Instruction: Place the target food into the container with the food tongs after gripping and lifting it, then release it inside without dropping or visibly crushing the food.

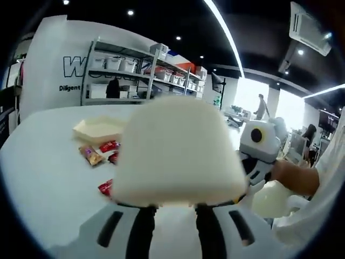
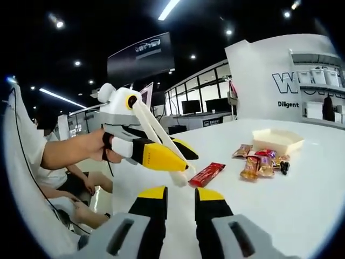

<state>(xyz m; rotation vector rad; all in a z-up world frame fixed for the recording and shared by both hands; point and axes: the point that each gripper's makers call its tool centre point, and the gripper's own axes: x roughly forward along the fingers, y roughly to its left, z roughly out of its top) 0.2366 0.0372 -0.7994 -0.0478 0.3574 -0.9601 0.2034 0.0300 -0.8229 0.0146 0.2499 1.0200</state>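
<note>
My left gripper (image 1: 175, 209) is shut on white food tongs (image 1: 178, 151), whose blurred bulk rises right above its jaws. In the right gripper view a hand holds that left gripper (image 2: 175, 155) from the left, and the tongs (image 2: 156, 129) slant down to the table. Their tips rest just left of a red wrapped bar (image 2: 207, 174). Further right lie several wrapped snacks (image 2: 259, 163) in front of a beige container (image 2: 277, 141). My right gripper (image 2: 181, 197) hovers over the white table with a narrow gap between its jaws and nothing in it.
The left gripper view has the container (image 1: 99, 129), wrapped snacks (image 1: 91, 155) and a red packet (image 1: 106, 187) on the white table (image 1: 48, 172). The right gripper (image 1: 257, 148) and a person's forearm (image 1: 294, 177) come in from the right. Shelving (image 1: 124, 75) stands behind.
</note>
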